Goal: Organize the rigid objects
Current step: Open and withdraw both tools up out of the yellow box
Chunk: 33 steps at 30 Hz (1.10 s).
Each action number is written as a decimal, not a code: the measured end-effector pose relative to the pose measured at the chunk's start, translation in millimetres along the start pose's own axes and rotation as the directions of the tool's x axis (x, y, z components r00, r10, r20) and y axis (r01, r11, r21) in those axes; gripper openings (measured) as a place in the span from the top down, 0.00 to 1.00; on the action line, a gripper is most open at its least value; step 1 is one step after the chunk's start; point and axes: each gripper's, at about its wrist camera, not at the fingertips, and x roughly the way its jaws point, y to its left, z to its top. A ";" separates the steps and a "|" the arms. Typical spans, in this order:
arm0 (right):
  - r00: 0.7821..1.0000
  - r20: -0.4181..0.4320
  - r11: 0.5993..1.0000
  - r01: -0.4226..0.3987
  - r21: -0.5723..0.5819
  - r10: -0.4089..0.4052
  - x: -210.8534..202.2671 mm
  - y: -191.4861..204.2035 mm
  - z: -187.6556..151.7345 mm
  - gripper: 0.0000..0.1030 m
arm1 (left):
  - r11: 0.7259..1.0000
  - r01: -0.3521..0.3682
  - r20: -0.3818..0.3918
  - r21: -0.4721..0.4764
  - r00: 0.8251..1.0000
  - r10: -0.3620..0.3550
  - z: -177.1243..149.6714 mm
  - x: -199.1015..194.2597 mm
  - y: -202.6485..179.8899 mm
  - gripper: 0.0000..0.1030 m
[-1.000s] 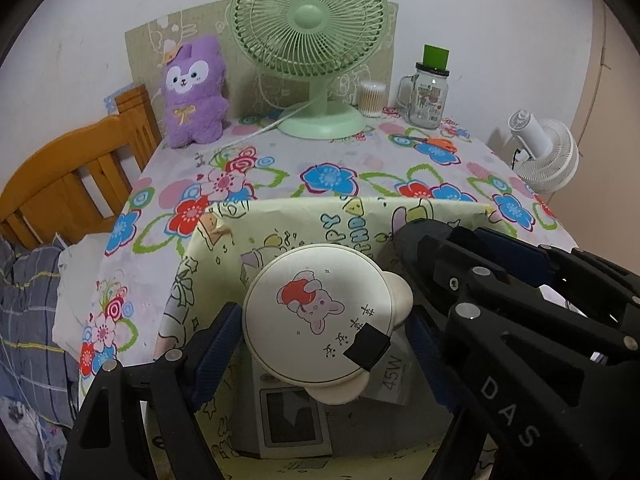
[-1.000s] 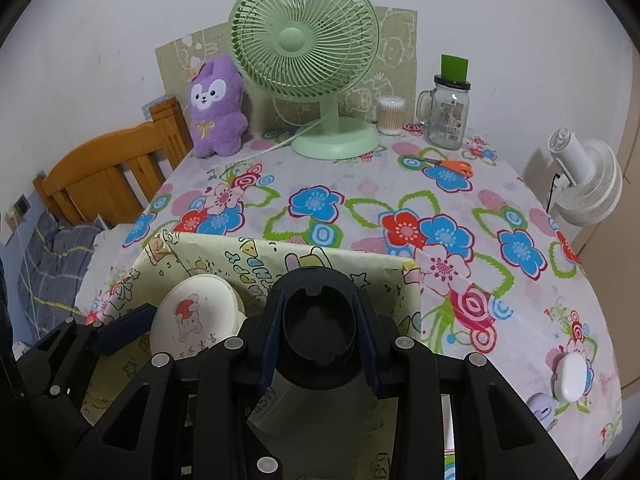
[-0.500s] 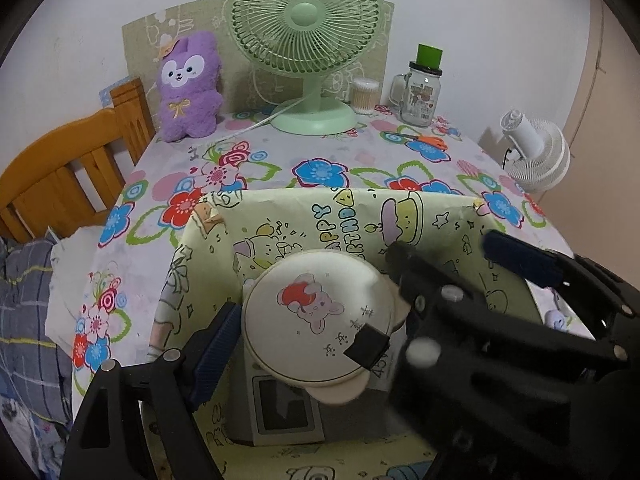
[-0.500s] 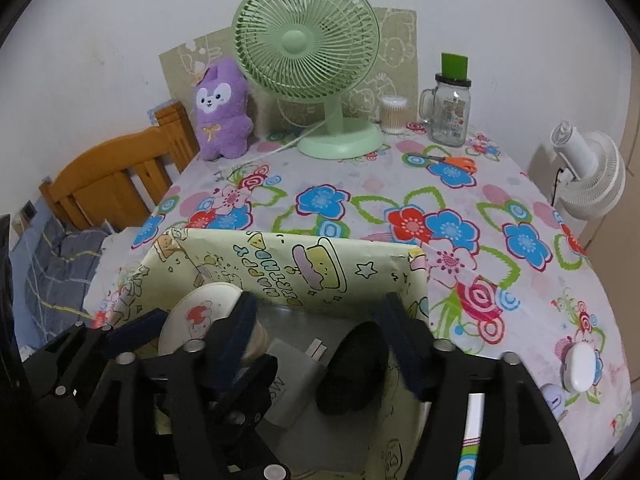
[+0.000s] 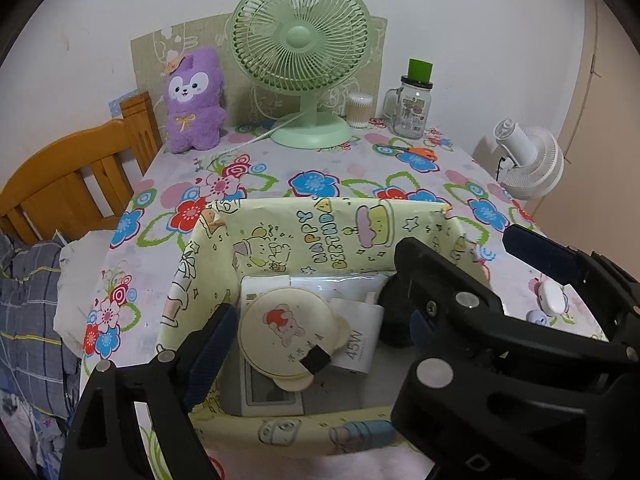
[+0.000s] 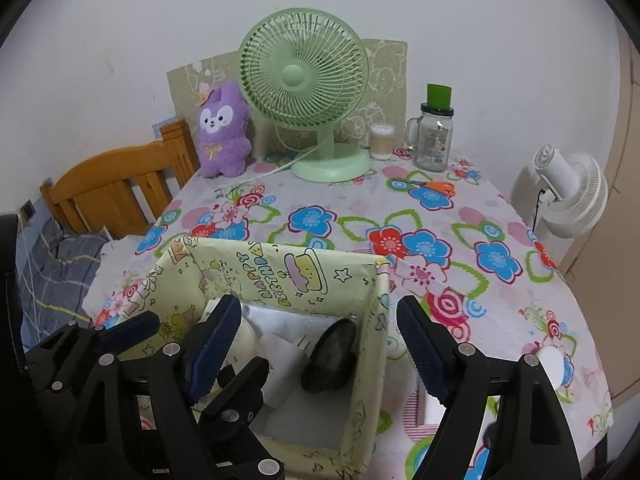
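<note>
while the dark rounded object (image 6: 330, 356) lies tilted in the right end of the box (image 5: 404, 216), free of any grip, i judge it a hard, smooth, fairly light thing that could slip; i would take it across its narrower sides, low on the body, not by the glossy top. beside it sits a white charger block (image 5: 356, 338), stiff and boxy, easy to pinch on its flat faces. left of that the round cream mirror (image 5: 286, 332) with the little bear print rests on a grey device (image 5: 272, 394); it looks thin and breakable, so i would hold it by the rim, gently. my right tongs (image 6: 316, 344) are opening, both blue pads apart over the box's right wall, with the dark object below and between them but not pressed. my left tongs (image 5: 316, 320) are opening too, wide apart around the mirror without touching it. the box stands on the flowered counter (image 6: 440, 216), with small white things (image 6: 554, 364) left outside near the right edge. farther back stand a green fan (image 5: 298, 72), a purple plush (image 5: 194, 104), a glass jar (image 5: 412, 110) and orange scissors (image 6: 434, 188).
</note>
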 end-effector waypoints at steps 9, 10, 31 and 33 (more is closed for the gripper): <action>1.000 0.022 1.000 0.001 0.002 -0.001 -22.5 -12.9 -1.7 0.20 | 1.000 0.006 0.029 0.013 1.000 -0.007 -1.4 -17.6 -20.5 0.09; 1.000 0.023 1.000 0.001 0.000 -0.002 -24.5 -14.3 -1.7 0.20 | 1.000 0.006 0.032 0.015 0.999 -0.007 -1.5 -19.0 -22.1 0.08; 0.996 0.077 0.999 0.033 0.010 -0.034 -69.6 -49.6 -4.8 0.15 | 0.999 0.013 0.093 0.038 0.996 -0.016 -2.2 -48.7 -66.4 0.00; 0.996 0.080 0.999 0.036 0.015 -0.037 -72.6 -52.1 -5.3 0.14 | 0.999 0.018 0.096 0.041 0.995 -0.022 -2.3 -50.7 -70.9 0.00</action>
